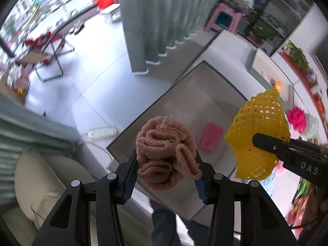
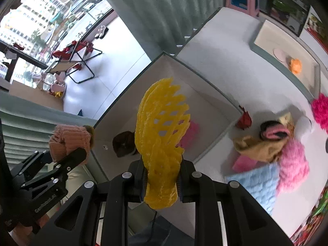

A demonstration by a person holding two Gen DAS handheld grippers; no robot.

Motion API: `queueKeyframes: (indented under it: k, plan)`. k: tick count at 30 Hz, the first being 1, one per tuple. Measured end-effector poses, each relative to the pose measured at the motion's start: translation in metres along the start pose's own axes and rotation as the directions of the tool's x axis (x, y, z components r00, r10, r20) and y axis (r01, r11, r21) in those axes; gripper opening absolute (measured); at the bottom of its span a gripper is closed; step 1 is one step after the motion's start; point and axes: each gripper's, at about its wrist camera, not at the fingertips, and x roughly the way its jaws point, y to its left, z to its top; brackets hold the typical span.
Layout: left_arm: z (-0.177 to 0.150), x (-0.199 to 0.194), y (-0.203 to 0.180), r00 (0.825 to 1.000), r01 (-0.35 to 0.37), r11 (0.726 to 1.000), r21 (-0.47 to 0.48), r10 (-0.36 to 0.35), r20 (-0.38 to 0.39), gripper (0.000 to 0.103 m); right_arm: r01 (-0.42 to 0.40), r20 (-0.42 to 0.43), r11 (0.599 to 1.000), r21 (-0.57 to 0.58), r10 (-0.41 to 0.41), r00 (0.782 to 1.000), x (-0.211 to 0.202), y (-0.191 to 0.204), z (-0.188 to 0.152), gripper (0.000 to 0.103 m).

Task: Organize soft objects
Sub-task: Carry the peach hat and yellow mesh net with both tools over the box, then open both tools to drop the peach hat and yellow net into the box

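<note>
Left wrist: left gripper (image 1: pixel 166 165) around peach cloth (image 1: pixel 166 153) (bunched).

Two boxes (image 2: pixel 205 94) (image 2: pixel 287 41), one yellow foam net (image 2: pixel 162 135), one peach cloth (image 1: pixel 166 153).

Both wrist fisheyes look steeply down, close above the open box (image 1: pixel 184 94), shared view

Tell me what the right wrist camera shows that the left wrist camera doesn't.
Only the right wrist view shows the pile of soft things on the white surface and a dark item inside the box. Only the left wrist view shows the white power strip on the floor. Both show the left gripper clamping the peach cloth, the right gripper clamping the yellow foam net, and the open box.
</note>
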Motion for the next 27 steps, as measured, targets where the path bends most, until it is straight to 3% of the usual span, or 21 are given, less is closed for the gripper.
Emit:
queueKeyframes:
  k: [11, 23, 25, 26, 27]
  plan:
    - [0.028, 0.04, -0.024, 0.997, -0.047, 0.998, -0.046, 0.044, -0.063, 0.05, -0.006, -0.084, 0.995, -0.102, -0.002, 0.996, 0.037, -0.004, 0.049, 0.025]
    - [0.035, 0.081, -0.034, 0.988, -0.122, 0.992, -0.031, 0.118, -0.104, 0.05, 0.016, -0.163, 0.986, -0.166, -0.044, 0.986, 0.087, -0.009, 0.071, 0.025]
    - [0.033, 0.087, -0.036, 0.984, -0.137, 0.99, -0.031, 0.132, -0.12, 0.055, 0.034, -0.177, 0.983, -0.18, -0.066, 0.982, 0.094, -0.009, 0.071, 0.029]
    - [0.031, 0.089, -0.035, 0.982, -0.14, 0.99, -0.029, 0.135, -0.132, 0.075, 0.037, -0.186, 0.982, -0.186, -0.072, 0.98, 0.098, -0.01, 0.069, 0.031]
    - [0.03, 0.09, -0.035, 0.982, -0.134, 0.99, -0.033, 0.128, -0.14, 0.1, 0.047, -0.191, 0.981, -0.19, -0.084, 0.978, 0.1, -0.011, 0.069, 0.045]
